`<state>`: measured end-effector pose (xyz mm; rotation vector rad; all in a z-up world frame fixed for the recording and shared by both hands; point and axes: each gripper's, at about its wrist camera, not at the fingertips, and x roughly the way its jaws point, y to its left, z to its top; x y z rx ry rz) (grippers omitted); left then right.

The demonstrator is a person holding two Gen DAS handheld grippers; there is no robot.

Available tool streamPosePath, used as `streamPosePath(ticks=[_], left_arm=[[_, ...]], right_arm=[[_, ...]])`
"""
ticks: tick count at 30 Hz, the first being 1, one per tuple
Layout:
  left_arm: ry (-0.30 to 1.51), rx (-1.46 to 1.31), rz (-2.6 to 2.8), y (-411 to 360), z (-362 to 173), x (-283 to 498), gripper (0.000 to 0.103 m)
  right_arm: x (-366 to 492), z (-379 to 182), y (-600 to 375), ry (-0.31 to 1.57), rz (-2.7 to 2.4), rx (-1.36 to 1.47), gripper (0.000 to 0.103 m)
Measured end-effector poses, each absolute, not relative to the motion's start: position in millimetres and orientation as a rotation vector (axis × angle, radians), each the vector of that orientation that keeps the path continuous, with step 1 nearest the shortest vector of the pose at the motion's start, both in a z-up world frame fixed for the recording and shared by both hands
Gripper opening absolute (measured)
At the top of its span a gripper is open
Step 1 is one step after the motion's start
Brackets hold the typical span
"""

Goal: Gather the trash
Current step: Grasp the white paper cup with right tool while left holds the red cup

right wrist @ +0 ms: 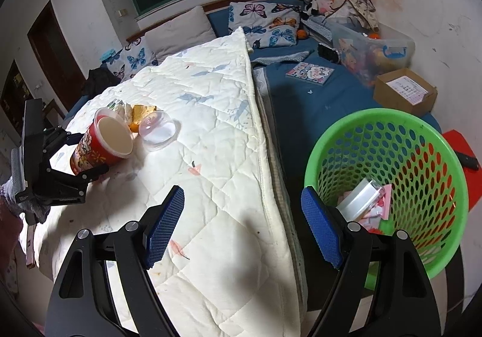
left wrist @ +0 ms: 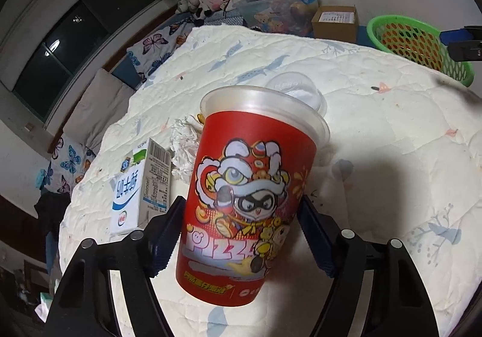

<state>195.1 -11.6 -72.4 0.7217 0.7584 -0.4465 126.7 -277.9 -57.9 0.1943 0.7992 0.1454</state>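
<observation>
A red paper cup [left wrist: 250, 186] printed with a cartoon lion dancer, fitted with a clear liner, leans tilted on the white quilt [right wrist: 211, 126]. My left gripper [left wrist: 241, 201] is shut on it, one blue pad against each side of its lower half. From the right wrist view the cup [right wrist: 99, 144] tips its mouth toward the camera, clamped in the left gripper [right wrist: 89, 153]. My right gripper [right wrist: 242, 190] hangs open and empty over the quilt's edge, beside a green mesh basket [right wrist: 385, 114] holding paper scraps [right wrist: 367, 201].
Behind the cup lie a clear dome lid [left wrist: 298, 89], a crumpled tissue [left wrist: 185, 147] and a milk carton [left wrist: 141, 186]. A yellow food scrap [right wrist: 143, 114] lies by the lid. A cardboard box [right wrist: 403, 92], a clear storage bin [right wrist: 370, 50] and a booklet [right wrist: 310, 73] sit on the blue sheet.
</observation>
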Motion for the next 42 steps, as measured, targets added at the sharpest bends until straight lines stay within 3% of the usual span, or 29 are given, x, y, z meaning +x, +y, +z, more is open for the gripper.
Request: streamPosePath(ticks=[7, 19, 35, 42], left_arm=[[0.687, 0.845, -0.418, -6.6, -53.7, 172.7, 0.070], [0.950, 0.530, -0.502, 13.7, -30.8, 174.5, 0.070], [0.973, 0.501, -0.511, 16.6, -46.7, 164.9, 0.071], [0.969, 0.415, -0.494, 28.6, -58.4, 157.7, 0.081]], right_arm=[[125.1, -56.2, -275.7, 0.789, 0.157, 0.201, 0.080], [122.0, -54.2, -269.3, 0.783, 0.178, 0.204, 0.080], [121.1, -55.4, -260.3, 0.790, 0.202, 0.208, 0.080], [120.4, -57.5, -258.8, 0.791, 0.206, 0.212, 0.080]])
